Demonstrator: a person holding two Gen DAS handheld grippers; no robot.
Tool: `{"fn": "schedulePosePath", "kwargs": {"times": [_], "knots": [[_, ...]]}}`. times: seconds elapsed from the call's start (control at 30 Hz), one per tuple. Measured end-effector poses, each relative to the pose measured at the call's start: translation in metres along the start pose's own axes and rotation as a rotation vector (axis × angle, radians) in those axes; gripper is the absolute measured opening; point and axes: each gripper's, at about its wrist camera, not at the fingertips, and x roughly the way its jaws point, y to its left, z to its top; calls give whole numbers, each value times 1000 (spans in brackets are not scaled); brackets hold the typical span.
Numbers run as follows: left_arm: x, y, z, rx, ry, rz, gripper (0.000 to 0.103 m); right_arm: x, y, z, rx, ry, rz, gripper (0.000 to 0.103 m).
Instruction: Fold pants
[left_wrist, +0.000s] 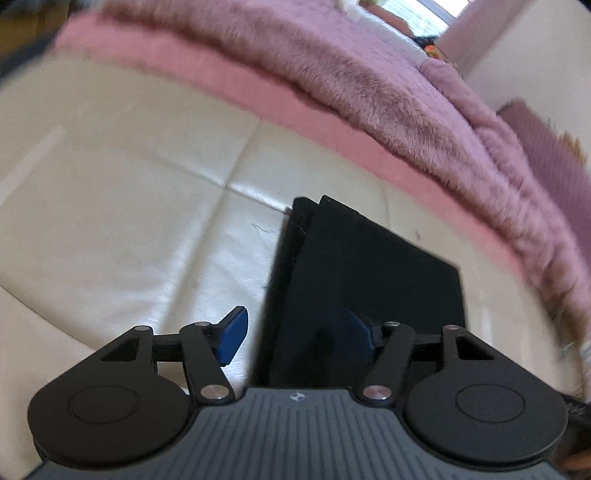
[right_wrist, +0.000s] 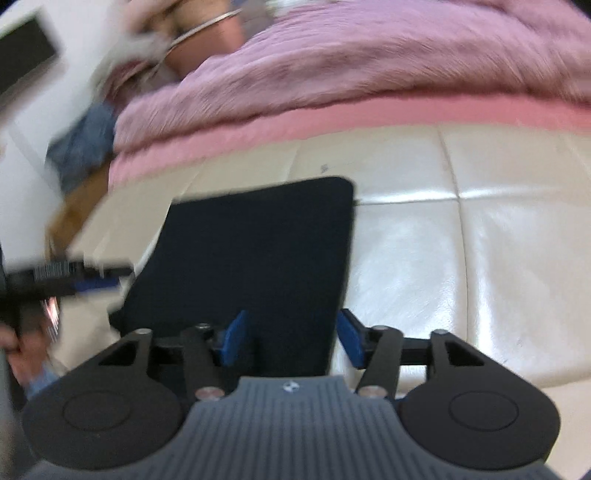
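Dark navy pants lie folded into a flat rectangle on a cream leather surface. In the left wrist view my left gripper is open and empty, just above the near left edge of the pants. In the right wrist view the pants lie ahead. My right gripper is open and empty, above their near right edge. The left gripper also shows at the left edge of the right wrist view, held by a hand.
A fluffy mauve blanket over a pink sheet runs along the far edge of the cream surface. Blue cloth lies far left in the right wrist view. A wall and window are behind.
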Motion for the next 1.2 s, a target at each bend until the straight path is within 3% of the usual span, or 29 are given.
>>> {"fn": "schedulePosePath", "kwargs": {"times": [0.07, 0.23, 0.47, 0.63, 0.7, 0.8, 1.0, 1.2], "knots": [[12, 13, 4, -85, 21, -70, 72, 8, -17, 7, 114, 2, 48, 60], [37, 38, 12, -229, 38, -161, 72, 33, -43, 15, 275, 40, 139, 60], [55, 43, 21, -244, 60, -224, 70, 58, -65, 13, 388, 61, 220, 49], [61, 34, 24, -200, 53, -210, 64, 72, -73, 17, 414, 70, 280, 44], [62, 31, 25, -193, 50, -208, 52, 76, -76, 18, 421, 76, 288, 32], [61, 30, 23, -194, 44, -196, 43, 80, -83, 16, 445, 76, 307, 25], [48, 11, 23, -116, 3, -118, 28, 72, -71, 19, 367, 70, 254, 18], [34, 11, 31, -61, -22, -73, 24, 64, -50, 35, 298, 67, 248, 16]]}}
